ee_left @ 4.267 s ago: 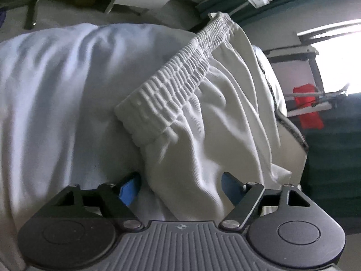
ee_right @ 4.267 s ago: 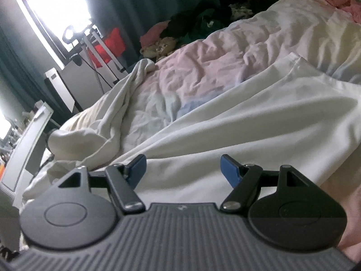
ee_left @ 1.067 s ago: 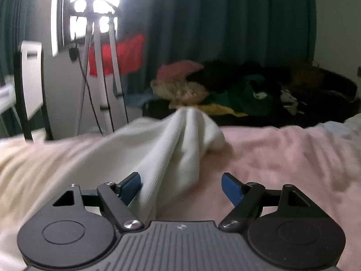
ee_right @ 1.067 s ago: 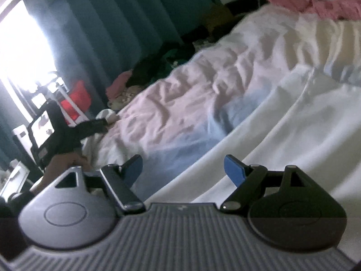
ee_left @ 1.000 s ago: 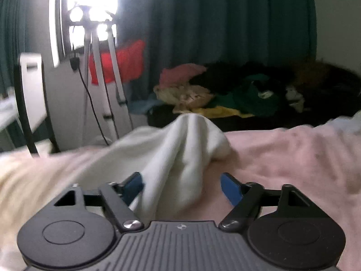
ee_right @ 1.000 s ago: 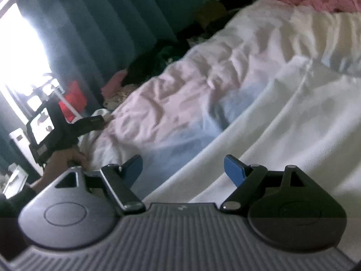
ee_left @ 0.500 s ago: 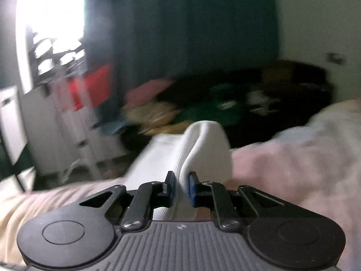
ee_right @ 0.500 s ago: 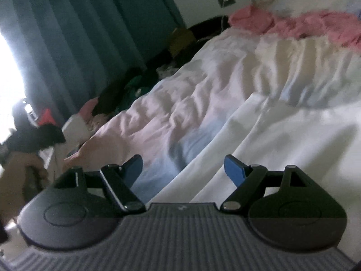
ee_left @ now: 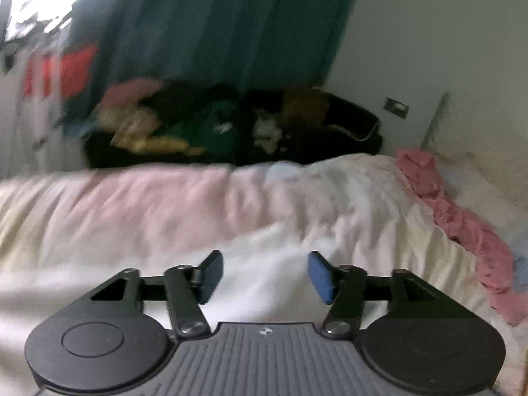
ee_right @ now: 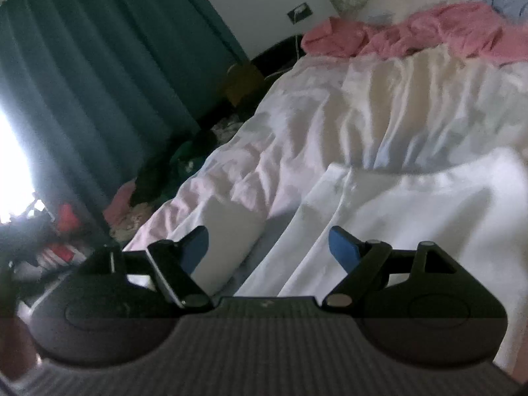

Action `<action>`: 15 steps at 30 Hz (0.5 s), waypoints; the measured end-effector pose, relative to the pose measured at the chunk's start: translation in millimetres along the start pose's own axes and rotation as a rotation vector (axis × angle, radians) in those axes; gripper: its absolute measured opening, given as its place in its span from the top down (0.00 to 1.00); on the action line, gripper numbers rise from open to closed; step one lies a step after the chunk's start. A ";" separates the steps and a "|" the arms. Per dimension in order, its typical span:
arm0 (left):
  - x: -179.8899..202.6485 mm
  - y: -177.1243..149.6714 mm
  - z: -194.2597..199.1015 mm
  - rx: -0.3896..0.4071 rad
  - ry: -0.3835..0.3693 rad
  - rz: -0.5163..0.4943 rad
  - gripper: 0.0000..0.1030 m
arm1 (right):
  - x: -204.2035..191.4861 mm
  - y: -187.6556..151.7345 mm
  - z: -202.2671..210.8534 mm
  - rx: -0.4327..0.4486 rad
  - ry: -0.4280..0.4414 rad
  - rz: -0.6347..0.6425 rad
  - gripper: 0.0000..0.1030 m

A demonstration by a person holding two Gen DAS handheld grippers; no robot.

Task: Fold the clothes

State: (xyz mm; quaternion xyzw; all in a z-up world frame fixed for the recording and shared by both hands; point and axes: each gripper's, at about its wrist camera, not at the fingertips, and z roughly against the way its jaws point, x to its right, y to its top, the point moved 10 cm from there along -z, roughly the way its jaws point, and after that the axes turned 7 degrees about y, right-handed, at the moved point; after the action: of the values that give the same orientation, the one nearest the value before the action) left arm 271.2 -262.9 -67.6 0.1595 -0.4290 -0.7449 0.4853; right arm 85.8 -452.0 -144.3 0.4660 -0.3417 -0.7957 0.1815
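A white garment (ee_right: 412, 214) lies spread on the pale pink and cream bedcover (ee_right: 297, 125), with a folded end (ee_right: 227, 231) lying to its left. In the left wrist view the same white garment (ee_left: 264, 264) shows blurred under my left gripper (ee_left: 264, 274). That gripper's jaws are opening; the cloth lies below the gap and the blue pads (ee_left: 320, 277) do not press on it. My right gripper (ee_right: 269, 244) hangs open over the garment's near edge, holding nothing.
A crumpled pink cloth (ee_left: 462, 217) runs along the head of the bed by a pillow (ee_left: 478, 138). Beyond the far bed edge lies a dark heap of mixed clothes (ee_left: 231, 125) under a teal curtain (ee_left: 214, 33). A red item (ee_left: 59, 69) hangs by the bright window.
Half a second ago my left gripper was shut on a fold of the white garment; it has swung right and opened, and the cloth now lies on the bed. The right view turned toward the bed's head.
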 end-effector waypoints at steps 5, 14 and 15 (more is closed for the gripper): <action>-94.5 -79.9 104.9 0.002 0.223 0.120 0.34 | -22.3 -17.9 -7.7 -0.112 0.151 -0.030 0.20; -203.9 -153.5 198.5 0.047 0.383 0.339 0.29 | -37.1 -54.3 -25.8 -0.362 0.270 -0.190 0.35; -207.1 -151.7 197.0 0.048 0.370 0.357 0.30 | -35.4 -55.1 -29.2 -0.376 0.262 -0.210 0.35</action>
State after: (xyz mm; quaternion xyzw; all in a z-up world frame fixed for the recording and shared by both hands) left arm 152.4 35.1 -110.6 0.2265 -0.3720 -0.5952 0.6753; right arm 130.4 -402.8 -171.4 0.5560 -0.1107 -0.7928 0.2240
